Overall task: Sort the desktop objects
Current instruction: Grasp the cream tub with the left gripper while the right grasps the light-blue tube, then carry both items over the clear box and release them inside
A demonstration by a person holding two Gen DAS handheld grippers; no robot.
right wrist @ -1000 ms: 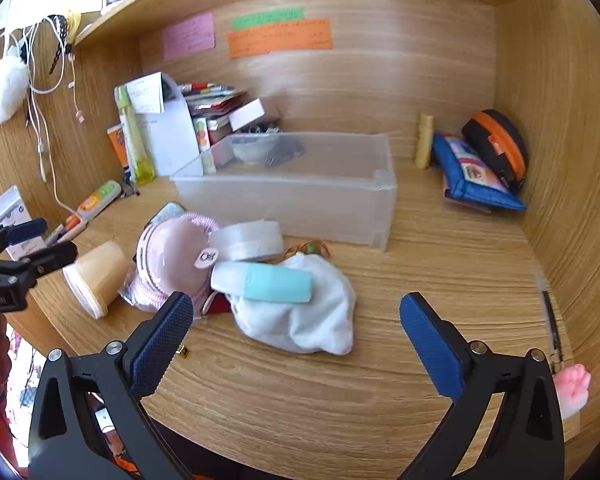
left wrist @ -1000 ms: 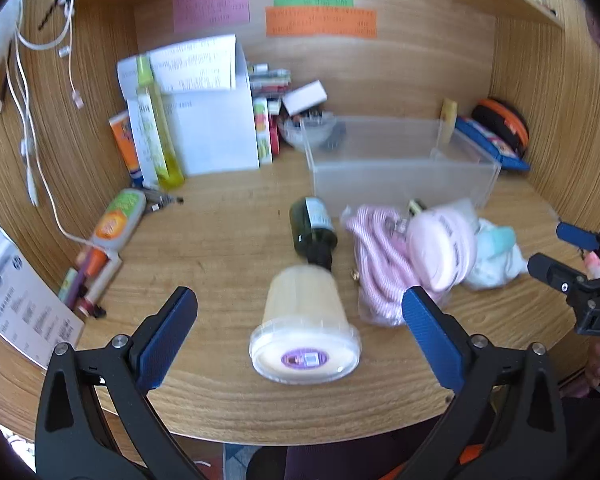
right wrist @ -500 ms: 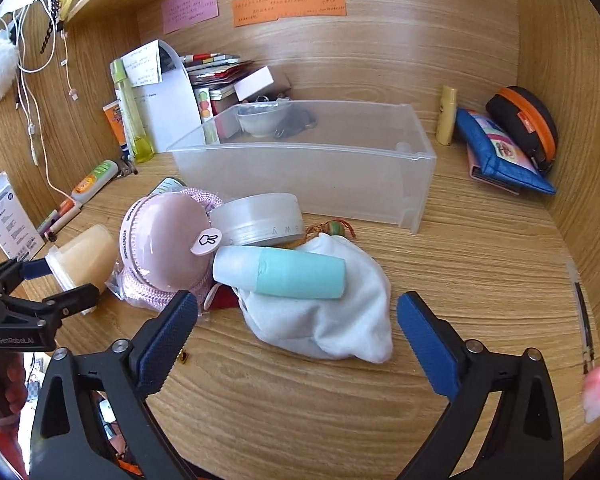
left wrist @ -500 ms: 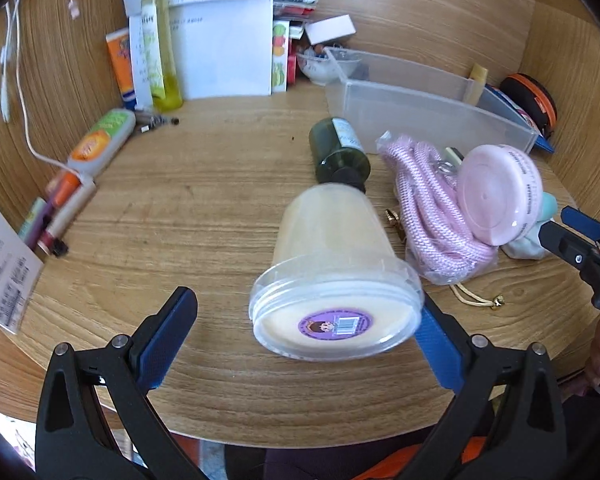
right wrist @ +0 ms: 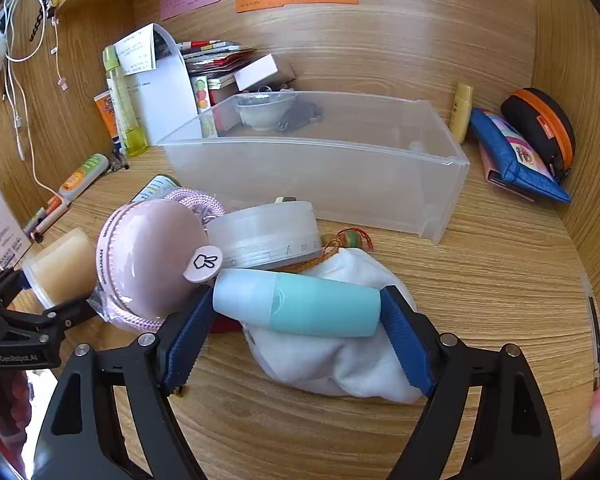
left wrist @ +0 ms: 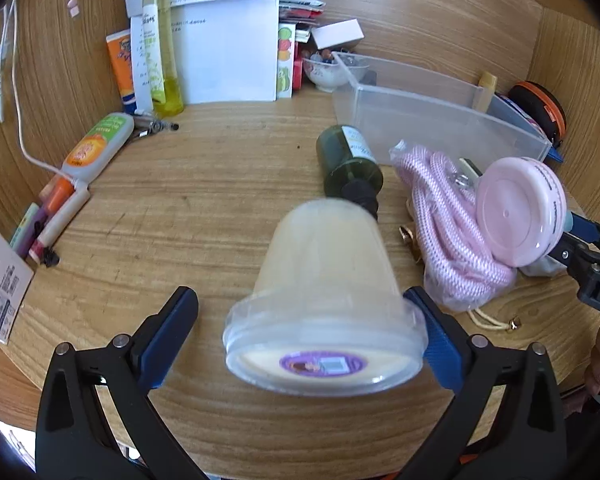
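At the left of the desk (left wrist: 204, 208), the left gripper (left wrist: 312, 320) has closed in over the last second on the cream cup (left wrist: 324, 304), which lies on its side with the labelled lid toward the camera and now fills the lower centre of the left wrist view; the right pad looks to touch the cup's rim, a gap remains at the left pad, so the jaws are open around it, not yet clamped. Behind the cup lie the dark green bottle (left wrist: 350, 160) and, further right, the pink rope (left wrist: 452, 216) with the pink round case (left wrist: 520, 210) propped on it. In the right wrist view, the right gripper (right wrist: 296, 312) has likewise advanced: its blue pads now bracket the teal tube (right wrist: 300, 306) lying on the white cloth (right wrist: 340, 360) at lower centre, jaws open but near both ends. The clear bin (right wrist: 320, 168), upper centre, looks empty. Both pickups seem imminent; sorting has barely begun.
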